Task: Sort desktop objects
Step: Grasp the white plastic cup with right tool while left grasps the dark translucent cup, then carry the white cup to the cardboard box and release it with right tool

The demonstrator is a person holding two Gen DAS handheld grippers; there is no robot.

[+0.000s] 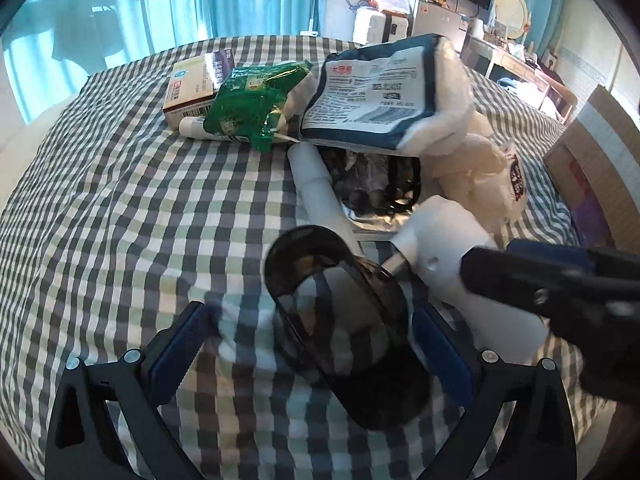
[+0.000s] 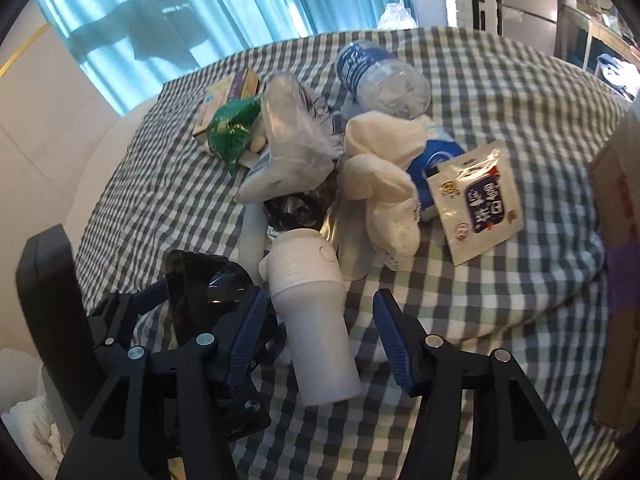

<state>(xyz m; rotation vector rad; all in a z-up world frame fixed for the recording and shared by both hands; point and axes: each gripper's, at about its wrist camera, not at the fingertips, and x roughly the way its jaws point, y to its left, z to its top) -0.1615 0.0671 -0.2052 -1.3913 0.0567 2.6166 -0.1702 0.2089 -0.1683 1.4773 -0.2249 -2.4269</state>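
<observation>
Now the left gripper (image 1: 308,340) stands open around the dark sunglasses (image 1: 344,320), pads clear of them. Right gripper (image 2: 320,344) is spread too, straddling the white bottle (image 2: 316,340), which lies on the checked cloth (image 2: 500,300) with a gap to the pads. Beyond sits the pile: green snack bag (image 1: 248,108), blue-white pack (image 1: 372,96), soft toy (image 2: 384,184), sauce sachet (image 2: 480,204), clear water bottle (image 2: 384,80).
</observation>
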